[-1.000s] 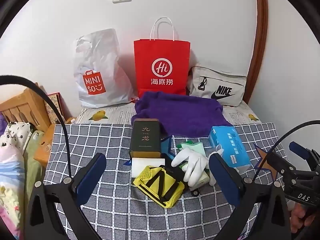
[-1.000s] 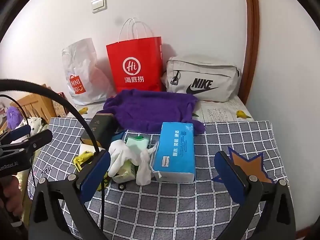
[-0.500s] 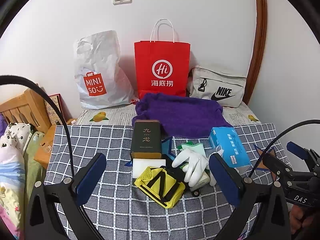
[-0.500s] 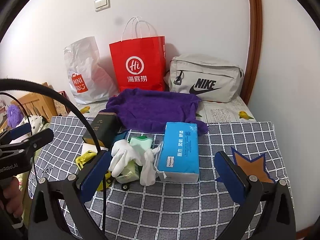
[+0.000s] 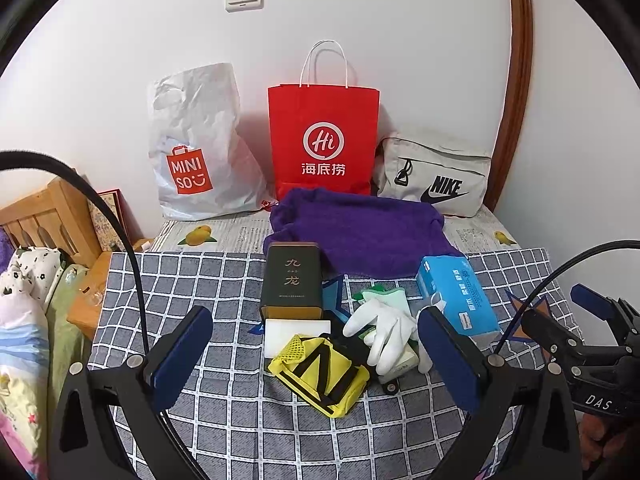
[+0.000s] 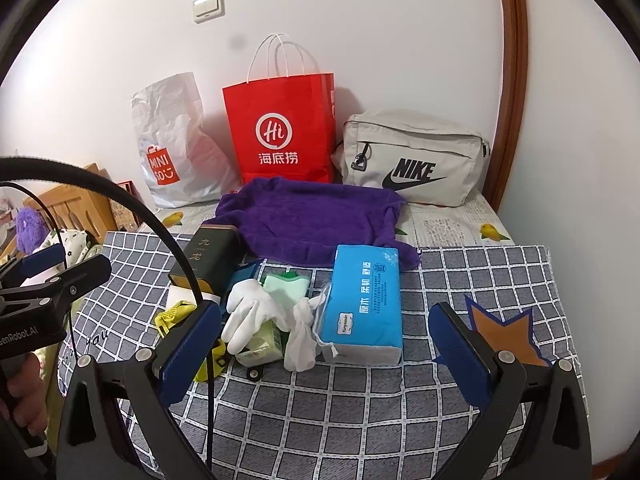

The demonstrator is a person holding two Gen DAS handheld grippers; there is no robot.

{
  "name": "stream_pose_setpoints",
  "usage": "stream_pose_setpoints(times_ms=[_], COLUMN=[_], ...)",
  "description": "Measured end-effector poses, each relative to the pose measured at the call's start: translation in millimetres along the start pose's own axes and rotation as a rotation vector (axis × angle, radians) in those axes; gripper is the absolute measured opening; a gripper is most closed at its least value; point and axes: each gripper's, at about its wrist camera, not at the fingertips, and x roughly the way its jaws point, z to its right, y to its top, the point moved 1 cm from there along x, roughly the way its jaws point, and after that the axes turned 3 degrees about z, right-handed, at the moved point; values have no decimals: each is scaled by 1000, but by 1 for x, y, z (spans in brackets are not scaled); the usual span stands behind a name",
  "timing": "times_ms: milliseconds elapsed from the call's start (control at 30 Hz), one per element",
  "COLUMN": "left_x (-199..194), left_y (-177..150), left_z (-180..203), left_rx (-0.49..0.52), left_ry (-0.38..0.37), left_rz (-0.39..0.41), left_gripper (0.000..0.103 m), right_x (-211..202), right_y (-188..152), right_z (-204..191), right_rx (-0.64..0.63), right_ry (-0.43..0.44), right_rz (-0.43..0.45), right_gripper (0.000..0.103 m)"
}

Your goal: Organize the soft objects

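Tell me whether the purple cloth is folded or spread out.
Spread out: the purple cloth lies flat and loosely rumpled across the bed, one edge under the blue tissue pack.

"MINISO" is printed on the white bag (image 5: 200, 148); "Hi 海底捞" on the red bag (image 5: 323, 136); "NIKE" on the grey pouch (image 6: 416, 160). "九龙" is read on the dark box (image 5: 291, 280), "DAS" on the right gripper (image 5: 600, 402), "enRobot.AI" on the left gripper (image 6: 24, 336).
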Motion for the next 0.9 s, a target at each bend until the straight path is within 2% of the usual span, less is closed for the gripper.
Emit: stream_pose_setpoints(times_ms=[900], left_x=[-8], left_y=[-3], left_z=[-7], left_rx=[-11], left_ry=[17], left_rz=[30], left_gripper=[103], right_x=[-10], right_y=[3], right_z=[-4], right_rx=[-12], right_ry=[5], right_rz=[24], right_gripper=[102])
